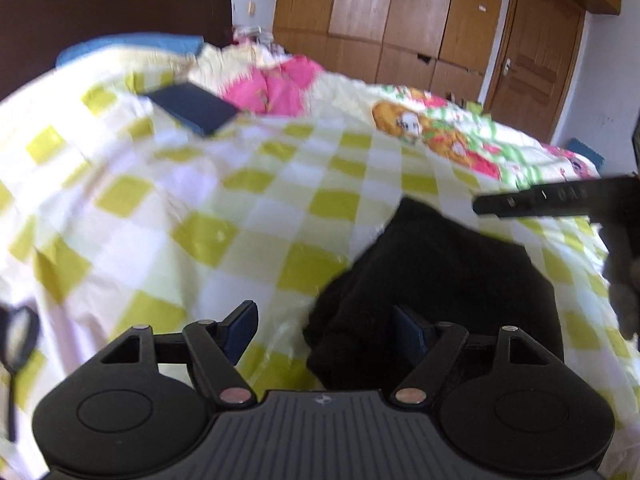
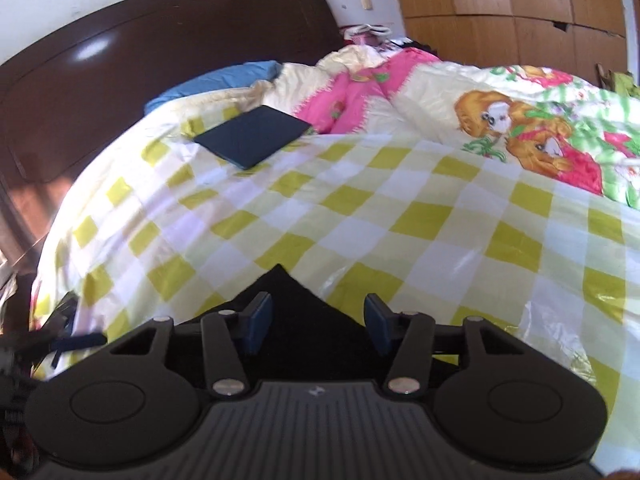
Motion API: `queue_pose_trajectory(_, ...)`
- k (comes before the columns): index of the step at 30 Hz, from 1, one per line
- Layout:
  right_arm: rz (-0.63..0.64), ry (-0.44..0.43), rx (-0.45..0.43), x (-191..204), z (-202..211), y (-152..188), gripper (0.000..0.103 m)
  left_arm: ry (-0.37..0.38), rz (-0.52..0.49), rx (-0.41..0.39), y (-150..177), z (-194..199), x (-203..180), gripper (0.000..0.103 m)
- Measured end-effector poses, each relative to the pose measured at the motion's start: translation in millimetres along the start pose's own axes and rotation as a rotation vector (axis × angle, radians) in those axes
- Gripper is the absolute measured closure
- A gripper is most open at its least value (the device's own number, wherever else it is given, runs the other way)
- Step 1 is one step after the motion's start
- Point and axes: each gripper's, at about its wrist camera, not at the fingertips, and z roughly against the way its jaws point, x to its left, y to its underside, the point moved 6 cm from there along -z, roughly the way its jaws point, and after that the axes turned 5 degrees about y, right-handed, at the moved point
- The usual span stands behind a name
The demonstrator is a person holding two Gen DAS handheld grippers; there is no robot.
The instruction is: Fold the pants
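The black pants [image 1: 440,280] lie bunched on the yellow-and-white checked bedspread [image 1: 200,200]. My left gripper [image 1: 324,332] is open above the pants' left edge, its right pad over the black cloth and its left pad over the bedspread. In the right wrist view a corner of the pants [image 2: 280,300] peeks out under my right gripper [image 2: 318,324], which is open just above it. The right gripper's black finger [image 1: 532,200] shows at the right edge of the left wrist view.
A dark flat book or tablet [image 2: 252,136] lies on the bed near the pillows. A pink and cartoon-print quilt [image 2: 520,128] is heaped at the far side. A dark headboard [image 2: 120,60] stands on the left and a wooden wardrobe [image 1: 400,20] behind.
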Motion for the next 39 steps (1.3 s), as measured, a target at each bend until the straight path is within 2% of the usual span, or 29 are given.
queue_pose_trajectory(2,0.064,-0.020,0.003,13,-5,0,0.051,-0.057,-0.065,-0.022,-14,-1,-5,0.016)
queue_pose_trajectory(4,0.119,-0.035,0.039,24,-25,-3,0.051,-0.109,-0.121,0.005,-17,-13,-8,0.016)
queue_pose_trajectory(5,0.134,-0.062,0.071,28,-38,-4,0.051,-0.112,-0.133,0.017,-17,-18,-8,0.016)
queue_pose_trajectory(7,0.143,-0.109,0.101,29,-53,-11,0.051,-0.084,-0.139,0.013,-16,-12,-10,0.016)
queue_pose_trajectory(10,0.119,-0.203,0.124,21,-66,-19,0.044,-0.010,-0.137,0.010,-11,6,-14,0.016)
queue_pose_trajectory(13,0.119,-0.268,0.177,10,-82,-21,0.044,0.073,-0.113,0.044,-1,12,-16,0.015)
queue_pose_trajectory(17,0.027,-0.360,0.247,-5,-104,-15,0.039,0.093,-0.015,0.069,12,1,-6,0.015)
queue_pose_trajectory(18,0.014,-0.376,0.248,-5,-104,-14,0.041,0.090,0.016,0.074,14,-4,-3,0.015)
queue_pose_trajectory(20,0.030,-0.400,0.236,-2,-96,-10,0.078,0.077,0.043,0.077,16,-12,-1,0.019)
queue_pose_trajectory(21,0.025,-0.413,0.243,0,-90,-8,0.081,0.070,0.039,0.075,16,-13,-3,0.025)
queue_pose_trajectory(22,0.023,-0.410,0.235,2,-81,-8,0.084,0.072,0.027,0.077,15,-13,-6,0.040)
queue_pose_trajectory(23,0.019,-0.408,0.220,2,-68,-9,0.086,0.082,0.016,0.083,14,-13,-10,0.049)
queue_pose_trajectory(26,-0.008,-0.409,0.161,-1,-26,-15,0.087,0.077,-0.043,0.059,7,-1,-25,0.057)
queue_pose_trajectory(29,-0.035,-0.397,0.103,-10,11,-24,0.088,0.111,-0.065,0.023,-3,15,-37,0.059)
queue_pose_trajectory(32,-0.047,-0.368,0.046,-16,28,-39,0.088,0.130,-0.094,-0.027,-20,26,-46,0.059)
queue_pose_trajectory(34,-0.076,-0.346,0.021,-22,20,-49,0.088,0.123,-0.111,-0.060,-33,25,-47,0.059)
queue_pose_trajectory(36,-0.115,-0.317,0.033,-25,-6,-50,0.089,0.099,-0.092,-0.063,-37,11,-38,0.059)
queue_pose_trajectory(39,-0.113,-0.262,0.098,-15,-60,-32,0.089,0.050,-0.025,0.010,-18,-23,-17,0.061)
